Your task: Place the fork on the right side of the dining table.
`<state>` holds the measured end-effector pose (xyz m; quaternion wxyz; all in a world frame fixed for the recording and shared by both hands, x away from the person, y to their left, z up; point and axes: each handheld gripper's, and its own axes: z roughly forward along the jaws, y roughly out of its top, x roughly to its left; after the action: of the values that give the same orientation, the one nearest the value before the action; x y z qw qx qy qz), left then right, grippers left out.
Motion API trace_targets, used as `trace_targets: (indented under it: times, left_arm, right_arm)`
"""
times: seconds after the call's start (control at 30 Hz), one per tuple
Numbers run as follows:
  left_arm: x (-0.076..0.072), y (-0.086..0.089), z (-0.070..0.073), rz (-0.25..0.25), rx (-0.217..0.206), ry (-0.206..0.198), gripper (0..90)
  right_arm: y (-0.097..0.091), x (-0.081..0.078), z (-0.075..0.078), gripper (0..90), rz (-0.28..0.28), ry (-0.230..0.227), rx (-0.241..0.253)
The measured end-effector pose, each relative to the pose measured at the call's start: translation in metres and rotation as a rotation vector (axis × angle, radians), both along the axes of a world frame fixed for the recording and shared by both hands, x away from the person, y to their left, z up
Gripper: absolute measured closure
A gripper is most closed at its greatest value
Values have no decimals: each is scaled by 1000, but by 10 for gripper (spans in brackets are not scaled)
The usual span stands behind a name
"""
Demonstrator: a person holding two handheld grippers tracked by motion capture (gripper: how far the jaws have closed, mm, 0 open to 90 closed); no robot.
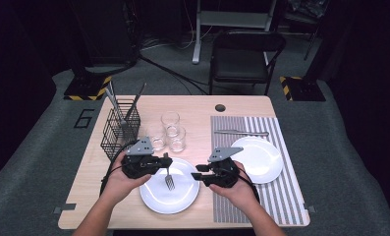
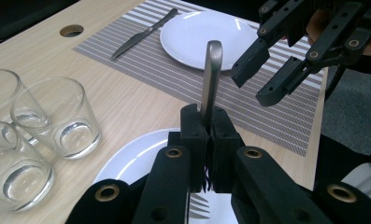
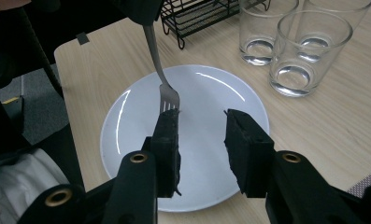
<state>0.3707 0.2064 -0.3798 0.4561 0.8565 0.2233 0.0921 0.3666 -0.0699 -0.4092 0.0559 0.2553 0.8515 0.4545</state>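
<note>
My left gripper (image 1: 164, 160) (image 2: 207, 140) is shut on a metal fork (image 1: 169, 178) (image 2: 211, 74) at mid-length. The handle sticks out past the jaws, and the tines hang over the near white plate (image 1: 182, 199) (image 2: 127, 158). My right gripper (image 1: 198, 172) (image 3: 202, 123) stands open just right of it, at the plate's right edge, with nothing between its jaws. In the right gripper view the fork (image 3: 162, 84) has its tines right at the tip of the left jaw, above the plate (image 3: 206, 93). The right gripper (image 2: 262, 77) hovers close beyond the fork handle.
Three empty glasses (image 1: 170, 130) (image 2: 57, 116) (image 3: 309, 46) stand behind the near plate. A black wire basket (image 1: 120, 130) (image 3: 197, 11) with utensils is at the left. On a striped placemat (image 1: 281, 196) lie a second plate (image 1: 261, 157) (image 2: 192, 32) and a knife (image 1: 241, 132) (image 2: 143, 33).
</note>
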Motion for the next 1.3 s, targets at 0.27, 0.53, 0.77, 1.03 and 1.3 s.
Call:
trace_targets:
  times: [0.27,0.53,0.77,1.03,1.3]
  left_arm:
    - [-1,-4,-1,-8,2,-8,868]
    - [-3,-7,1,-29,5,-9,868]
    - [-5,-7,2,-45,-1,-10,868]
    - [-7,-8,4,-85,-6,-6,868]
    - [-10,-11,5,-118,-5,-7,868]
  right_arm:
    - [3,2,5,662,10,-3,7]
    - [8,5,24,694,50,-19,33]
    - [11,7,37,714,97,-24,55]
    - [17,7,51,723,142,-29,67]
    - [22,5,59,724,183,-30,81]
